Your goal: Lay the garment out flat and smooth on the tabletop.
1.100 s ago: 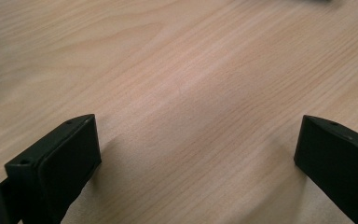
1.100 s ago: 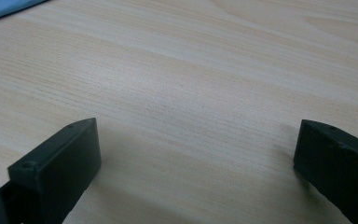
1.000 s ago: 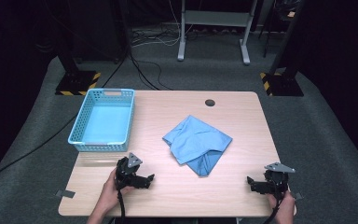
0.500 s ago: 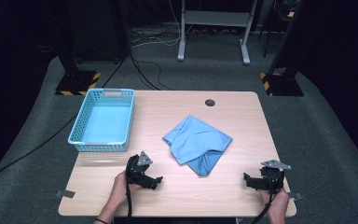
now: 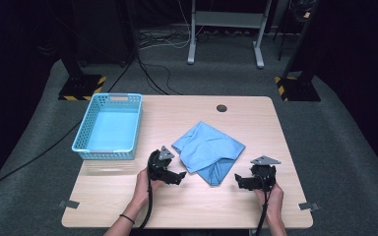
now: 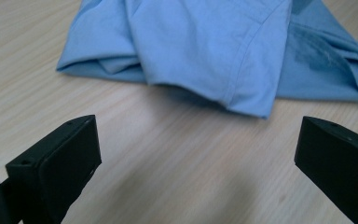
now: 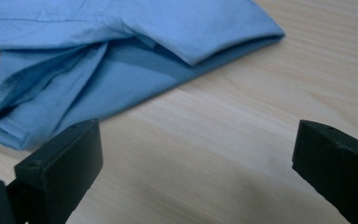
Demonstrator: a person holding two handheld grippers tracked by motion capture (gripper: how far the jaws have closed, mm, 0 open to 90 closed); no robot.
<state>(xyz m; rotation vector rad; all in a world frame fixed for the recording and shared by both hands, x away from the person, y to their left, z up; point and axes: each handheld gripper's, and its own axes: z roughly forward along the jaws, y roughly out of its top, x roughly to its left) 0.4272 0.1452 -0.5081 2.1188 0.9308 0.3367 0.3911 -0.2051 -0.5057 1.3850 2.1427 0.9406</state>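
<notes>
Blue cloth lies crumpled on the wooden bench, and everything here sits relative to it. Your left tongs are just off its near left edge, jaws spread wide with bare wood between them. Your right tongs sit near its near right corner, likewise wide apart and holding nothing. Neither touches the cloth. To the cloth's left stands a light-blue basket, well apart from it.

No readable text, labels, brands or numbers anywhere: blue cloth, basket and desk are all unmarked.
</notes>
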